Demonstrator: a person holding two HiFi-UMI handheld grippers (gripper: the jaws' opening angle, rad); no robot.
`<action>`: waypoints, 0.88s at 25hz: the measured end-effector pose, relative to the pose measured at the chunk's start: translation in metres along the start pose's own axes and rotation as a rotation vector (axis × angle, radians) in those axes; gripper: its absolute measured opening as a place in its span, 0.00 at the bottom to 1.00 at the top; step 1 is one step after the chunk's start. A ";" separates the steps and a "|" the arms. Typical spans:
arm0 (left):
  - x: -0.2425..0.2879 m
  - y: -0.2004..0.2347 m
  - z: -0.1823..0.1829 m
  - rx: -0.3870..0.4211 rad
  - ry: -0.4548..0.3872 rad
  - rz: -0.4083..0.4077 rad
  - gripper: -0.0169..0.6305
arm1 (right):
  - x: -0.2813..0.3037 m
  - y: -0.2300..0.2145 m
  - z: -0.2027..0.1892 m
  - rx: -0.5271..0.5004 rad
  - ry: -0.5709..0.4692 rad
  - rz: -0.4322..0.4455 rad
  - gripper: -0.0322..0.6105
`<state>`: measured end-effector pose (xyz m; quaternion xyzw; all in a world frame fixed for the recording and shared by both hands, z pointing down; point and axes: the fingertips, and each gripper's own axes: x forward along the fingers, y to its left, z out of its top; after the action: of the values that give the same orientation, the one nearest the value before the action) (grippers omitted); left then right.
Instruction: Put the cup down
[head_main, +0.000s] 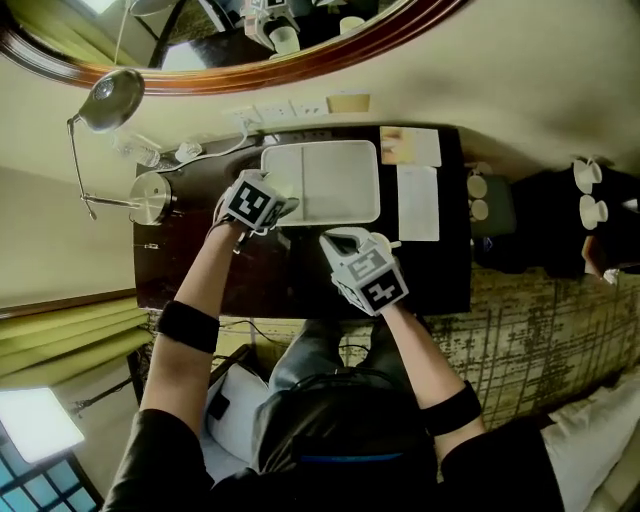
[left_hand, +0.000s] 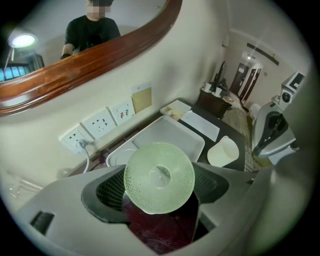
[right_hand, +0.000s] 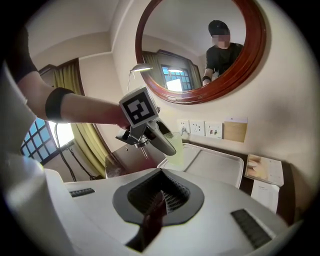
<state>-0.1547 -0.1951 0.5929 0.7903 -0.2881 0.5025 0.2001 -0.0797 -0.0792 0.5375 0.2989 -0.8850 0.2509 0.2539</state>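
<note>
My left tongs (head_main: 281, 208) clamp the pale green, dimpled, translucent cup (left_hand: 159, 177) across its sides, which I reckon is light, slick, maybe brittle, so gently; right tongs (right_hand: 158, 202) closed, empty.

Cup (left_hand: 159, 177) at tray's (head_main: 340, 185) left edge, lamp (head_main: 150, 197) farther left.

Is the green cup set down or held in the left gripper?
Held: the left gripper clamps the green cup over the edge of the white tray; whether it touches the tray, cannot tell.
</note>
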 end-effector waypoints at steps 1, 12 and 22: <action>-0.004 -0.005 -0.001 0.000 -0.005 0.008 0.61 | -0.004 0.000 -0.003 -0.002 0.002 0.000 0.05; -0.012 -0.096 -0.030 -0.101 -0.039 -0.031 0.61 | -0.053 -0.037 -0.041 0.004 0.012 -0.048 0.05; 0.014 -0.155 -0.051 -0.162 0.005 -0.038 0.61 | -0.087 -0.055 -0.056 0.004 0.009 -0.055 0.05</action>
<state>-0.0829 -0.0505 0.6228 0.7756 -0.3122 0.4753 0.2737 0.0339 -0.0491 0.5435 0.3225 -0.8748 0.2471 0.2640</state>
